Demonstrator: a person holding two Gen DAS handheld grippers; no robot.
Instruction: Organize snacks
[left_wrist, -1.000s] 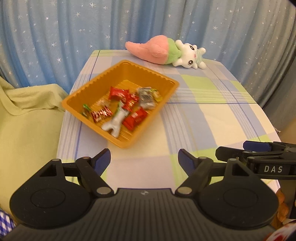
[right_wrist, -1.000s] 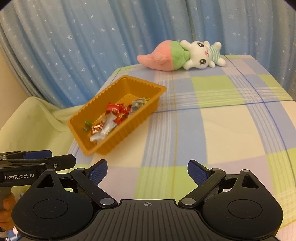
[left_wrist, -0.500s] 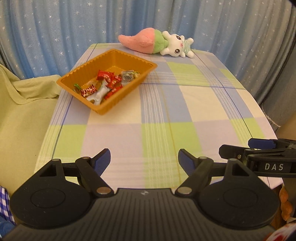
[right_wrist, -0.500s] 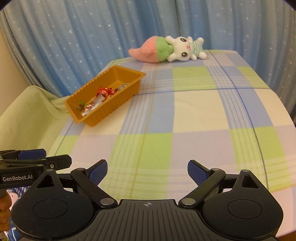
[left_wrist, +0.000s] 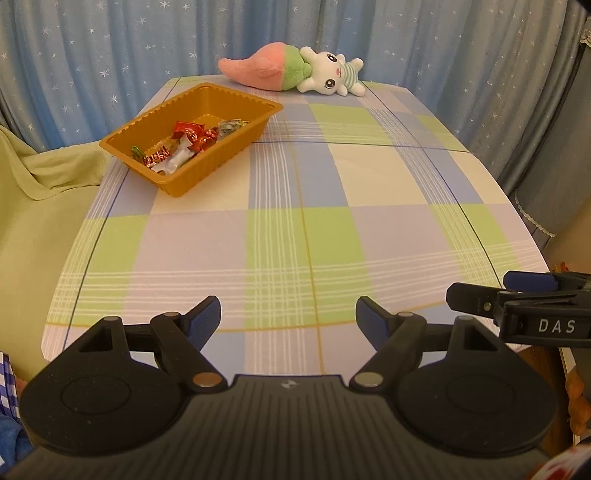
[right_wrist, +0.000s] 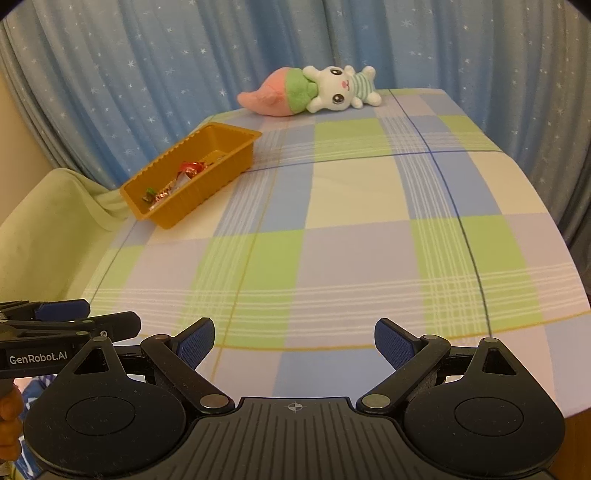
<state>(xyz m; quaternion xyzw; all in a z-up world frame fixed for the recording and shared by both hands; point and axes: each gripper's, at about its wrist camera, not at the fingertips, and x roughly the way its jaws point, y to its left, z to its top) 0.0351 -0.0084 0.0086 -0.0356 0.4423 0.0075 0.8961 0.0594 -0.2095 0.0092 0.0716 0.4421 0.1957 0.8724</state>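
An orange plastic tray (left_wrist: 236, 146) (right_wrist: 207, 188) sits at the table's far left, holding several wrapped snacks (left_wrist: 186, 142) (right_wrist: 177, 181) in red, silver and green. My left gripper (left_wrist: 288, 319) hangs open over the table's near edge, nothing between its blue pads. Beside it my right gripper (right_wrist: 294, 343) is open too and empty, also over the near edge. Each gripper shows at the side of the other's view. Both are far back from the tray.
A checked cloth covers the table (left_wrist: 332, 236) (right_wrist: 351, 240). A pink and green plush rabbit (left_wrist: 291, 72) (right_wrist: 314, 90) lies at the far edge by the blue starred curtain (left_wrist: 110, 55). A pale green covered seat (left_wrist: 33, 206) stands left of the table.
Both grippers have drawn back from the tray toward the table's near edge, so the tray and plush look smaller and farther. Both stay open and empty.
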